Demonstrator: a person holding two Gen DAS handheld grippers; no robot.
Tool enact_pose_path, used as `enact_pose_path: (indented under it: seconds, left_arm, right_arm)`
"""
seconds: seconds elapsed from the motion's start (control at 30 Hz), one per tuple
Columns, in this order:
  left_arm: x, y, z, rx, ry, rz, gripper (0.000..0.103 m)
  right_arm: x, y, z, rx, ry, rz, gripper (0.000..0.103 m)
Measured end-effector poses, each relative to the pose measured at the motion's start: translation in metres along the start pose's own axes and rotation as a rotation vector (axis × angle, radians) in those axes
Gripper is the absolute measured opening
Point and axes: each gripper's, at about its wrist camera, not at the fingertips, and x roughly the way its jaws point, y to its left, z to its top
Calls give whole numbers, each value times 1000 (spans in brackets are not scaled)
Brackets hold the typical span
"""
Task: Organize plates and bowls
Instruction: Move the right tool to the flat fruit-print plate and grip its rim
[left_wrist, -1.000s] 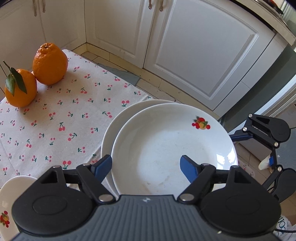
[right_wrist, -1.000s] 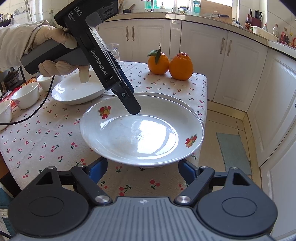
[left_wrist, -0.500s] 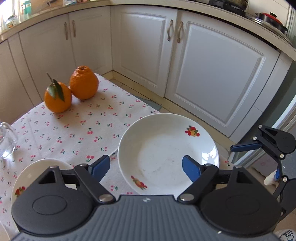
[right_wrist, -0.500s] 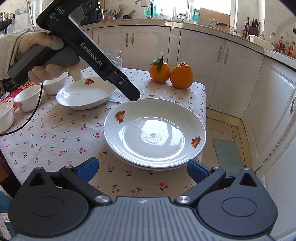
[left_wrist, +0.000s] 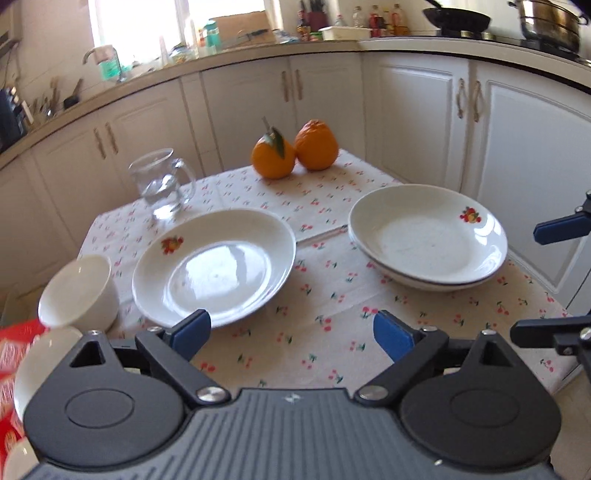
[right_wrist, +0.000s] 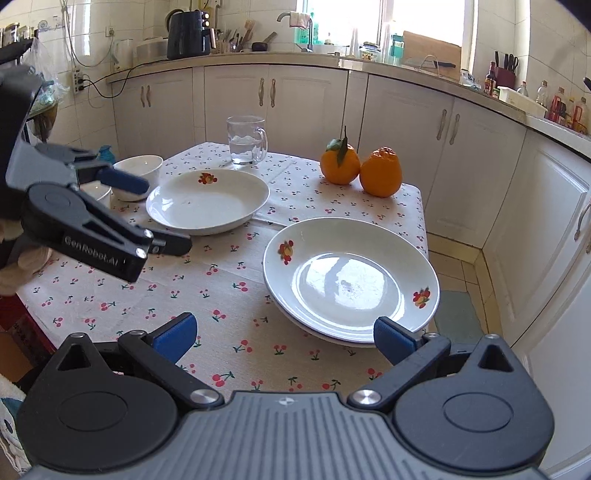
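Both hand-held grippers are released, jaws spread wide with nothing between them. From its own camera, the left hand-held gripper (left_wrist: 291, 330) hangs above the near edge of the cherry-print cloth-covered counter (left_wrist: 332, 332), its left blue pad just in front of the rim of a single white ceramic plate with a fruit decal (left_wrist: 214, 264). The right hand-held gripper (right_wrist: 284, 336) hovers low over the counter's near side, its right pad just beside the rim of the stack of two white fruit-decal plates (right_wrist: 351, 277), which sits at the counter's right corner, well apart from the single plate.

A small white ceramic bowl (left_wrist: 79, 291) stands just left of the single plate, with more white bowls partly visible nearer the left camera. Behind the plates are a clear glass mug holding water (right_wrist: 246, 140) and two oranges (right_wrist: 360, 166) touching each other, one with a leaf.
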Motion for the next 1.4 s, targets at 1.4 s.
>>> enact_pose_path:
  seconds: [1.4]
  left_arm:
    - [88, 53, -9, -227, 46, 106, 103]
  right_arm:
    - [208, 17, 162, -291, 220, 368, 103]
